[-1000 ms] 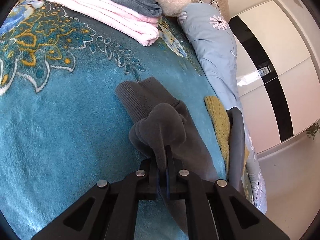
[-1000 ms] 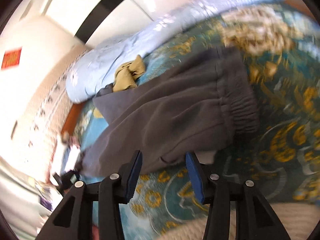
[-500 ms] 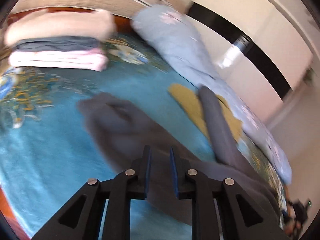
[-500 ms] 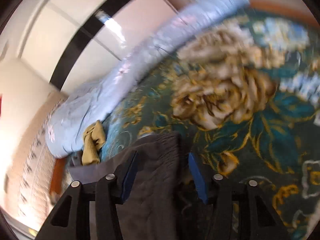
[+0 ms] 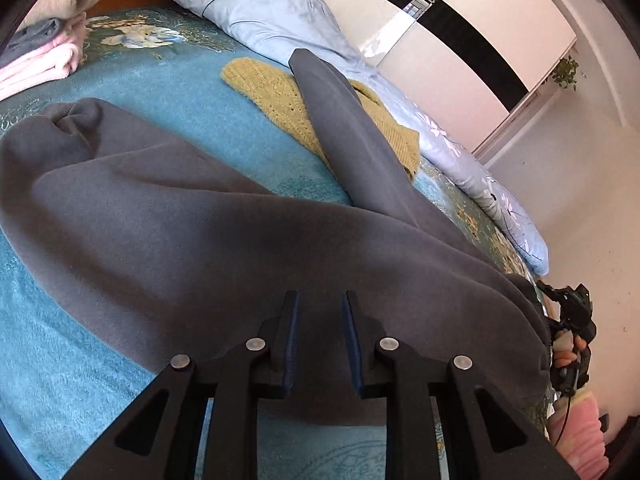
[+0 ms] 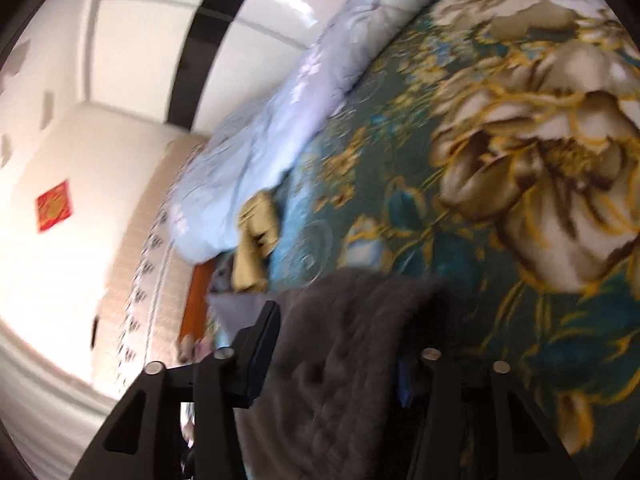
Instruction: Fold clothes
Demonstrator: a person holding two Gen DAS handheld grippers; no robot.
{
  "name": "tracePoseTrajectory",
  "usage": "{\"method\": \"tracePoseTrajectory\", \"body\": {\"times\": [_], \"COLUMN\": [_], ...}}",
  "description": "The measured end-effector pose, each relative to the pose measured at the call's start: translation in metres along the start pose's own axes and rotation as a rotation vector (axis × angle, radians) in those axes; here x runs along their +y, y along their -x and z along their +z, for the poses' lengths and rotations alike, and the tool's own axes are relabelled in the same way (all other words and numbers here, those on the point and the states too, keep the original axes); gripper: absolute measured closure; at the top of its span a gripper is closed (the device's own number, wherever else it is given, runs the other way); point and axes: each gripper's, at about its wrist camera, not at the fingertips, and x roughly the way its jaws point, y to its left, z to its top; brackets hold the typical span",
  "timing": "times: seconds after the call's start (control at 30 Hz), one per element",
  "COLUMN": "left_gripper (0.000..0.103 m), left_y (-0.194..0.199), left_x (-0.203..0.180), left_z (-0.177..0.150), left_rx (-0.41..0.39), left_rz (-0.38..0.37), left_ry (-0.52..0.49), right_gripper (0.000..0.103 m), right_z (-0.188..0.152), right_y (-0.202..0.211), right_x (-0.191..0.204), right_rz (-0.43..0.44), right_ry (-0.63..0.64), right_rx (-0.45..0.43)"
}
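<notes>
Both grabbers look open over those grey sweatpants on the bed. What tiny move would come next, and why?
Probably closing the right gripper: its jaws already straddle a bunched edge of the grey sweatpants, though blur hides contact. The left gripper hovers open, jaws apart, above flat fabric with no fold to pinch.

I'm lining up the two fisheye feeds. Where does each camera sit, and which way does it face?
Left wrist: behind the left gripper, facing across the teal floral blanket over dark grey sweatpants; own open fingers show.
Right wrist: behind the right gripper, blurred, fingers apart around the sweatpants' waistband.
Shared: sweatpants, blanket, mustard knit garment, pale blue floral pillow.
</notes>
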Motion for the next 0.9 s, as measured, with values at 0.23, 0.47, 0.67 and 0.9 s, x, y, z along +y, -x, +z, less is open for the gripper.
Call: {"method": "tracePoseTrajectory", "body": {"times": [0.23, 0.47, 0.67, 0.9], "left_gripper": [0.081, 0.081, 0.075, 0.074], "left_y": [-0.005, -0.008, 0.0, 0.014], "left_x": [-0.001, -0.001, 0.01, 0.019], "left_z": [-0.003, -0.005, -0.002, 0.012], "left_rx": [0.018, 0.028, 0.001, -0.032], "left_rz": [-0.003, -0.002, -0.012, -0.025], "left_ry": [0.002, -0.002, 0.046, 0.087], "right_gripper": [0.087, 0.087, 0.082, 0.078], "right_z": [-0.001, 0.003, 0.001, -0.027], "right_y": [0.034, 0.026, 0.029, 0.089], "right_x": [0.05, 0.017, 0.004, 0.026], "right_rz": [0.111, -0.133, -0.11, -0.38], "right_ry": [0.162, 0.088, 0.008, -0.104], "right_rx": [-0.229, -0.246, -0.241, -0.457]}}
